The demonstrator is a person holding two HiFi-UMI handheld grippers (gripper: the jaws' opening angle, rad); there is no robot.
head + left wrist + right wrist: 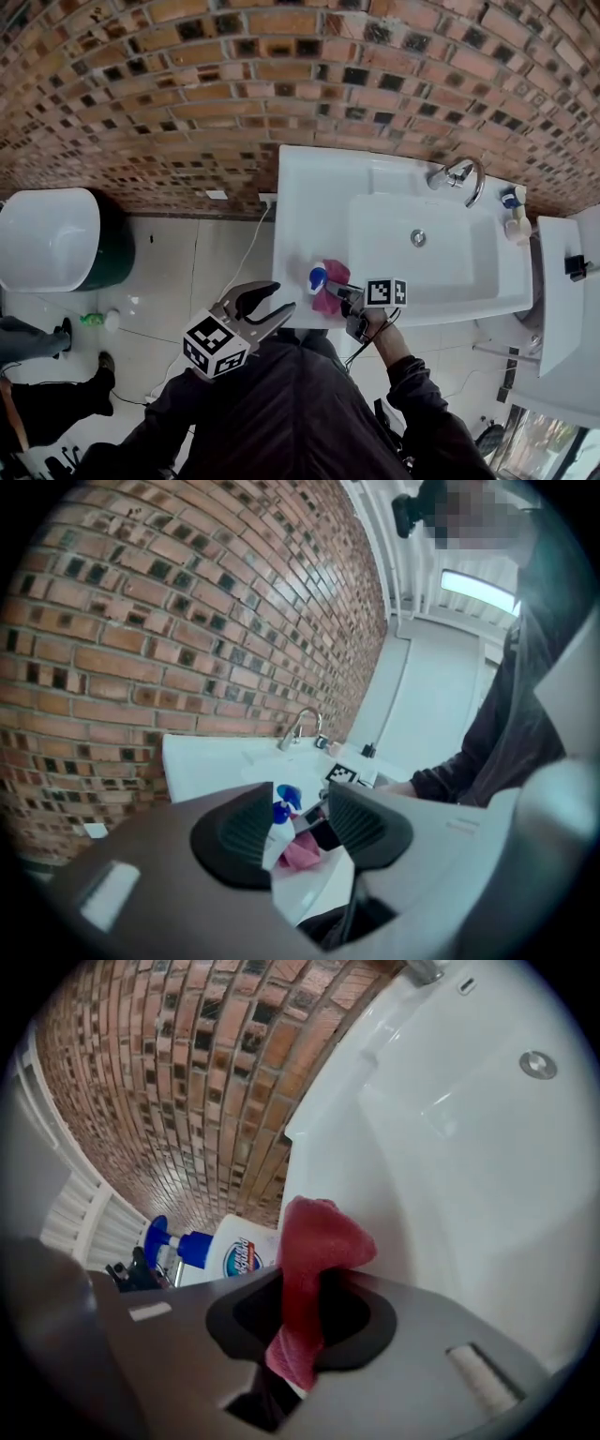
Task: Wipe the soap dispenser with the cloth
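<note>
In the head view, the dispenser (pixel 318 278) stands near the sink's (pixel 300 187) front edge, toward its left corner. The pink cloth (pixel 328 298) is bunched just to its right. The right gripper (pixel 343 298) reaches in over the front edge and holds that cloth. The left gripper (pixel 278 305) hangs off the sink's front left corner, its fingers spread and bare. A faucet (pixel 459 175) sits at the back edge, and a toilet (pixel 47 239) stands well to the left.

In the left gripper view, the left gripper (pixel 298 832) has its jaws apart with nothing between them. Dispenser (pixel 283 806) and cloth (pixel 302 855) show beyond the gap.

In the right gripper view, the right gripper (pixel 314 1305) has its jaws pinched on the cloth (pixel 317 1241). The dispenser (pixel 230 1252) is just left of it, with its blue pump (pixel 159 1237) pointing left. Whether cloth and dispenser touch is unclear.
</note>
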